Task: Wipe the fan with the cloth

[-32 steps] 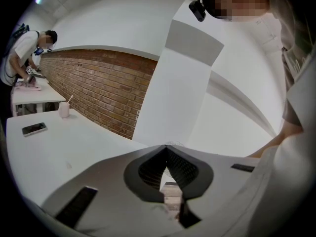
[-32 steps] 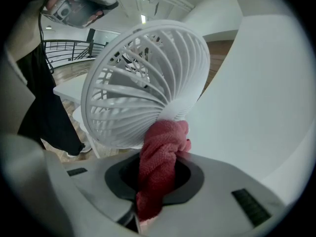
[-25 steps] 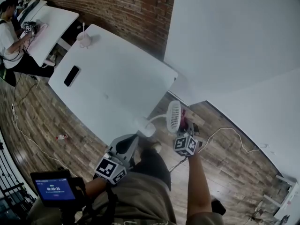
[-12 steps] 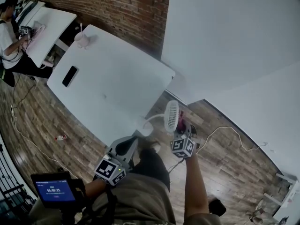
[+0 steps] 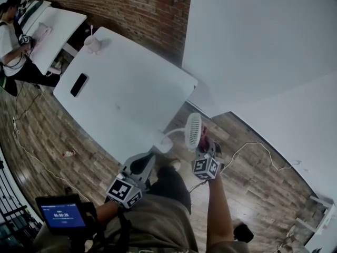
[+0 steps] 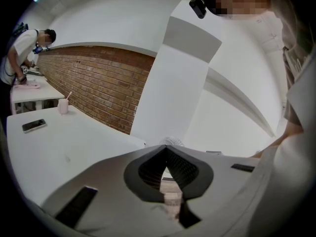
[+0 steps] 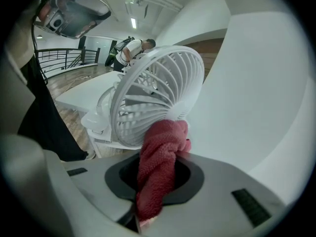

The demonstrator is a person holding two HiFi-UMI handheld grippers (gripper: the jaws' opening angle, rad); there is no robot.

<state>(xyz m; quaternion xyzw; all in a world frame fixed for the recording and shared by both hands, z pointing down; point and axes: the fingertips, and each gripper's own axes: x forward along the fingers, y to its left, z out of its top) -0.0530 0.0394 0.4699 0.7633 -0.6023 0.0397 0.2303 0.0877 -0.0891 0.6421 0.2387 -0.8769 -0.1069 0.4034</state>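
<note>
A small white fan [image 5: 194, 132] stands on its round base [image 5: 162, 143] at the near corner of the white table [image 5: 126, 96]. My right gripper [image 5: 204, 145] is shut on a red cloth [image 5: 204, 138] and holds it against the fan's right side. In the right gripper view the cloth [image 7: 160, 157] bulges out of my right gripper [image 7: 155, 181] and touches the lower rim of the fan's grille [image 7: 158, 93]. My left gripper [image 5: 150, 157] hangs shut and empty just left of the base. In the left gripper view the left gripper [image 6: 166, 164] has its jaws together, and the fan's top [image 6: 173, 141] peeks above them.
A dark phone [image 5: 80, 85] and a cup [image 5: 92, 43] lie farther along the table. A person [image 5: 10, 41] works at another table at the upper left. A cable [image 5: 258, 147] runs over the wooden floor at the right. A white pillar [image 6: 177, 88] rises behind the table.
The right gripper with the cloth has barely shifted at the fan's rim. The left gripper has kept still.
</note>
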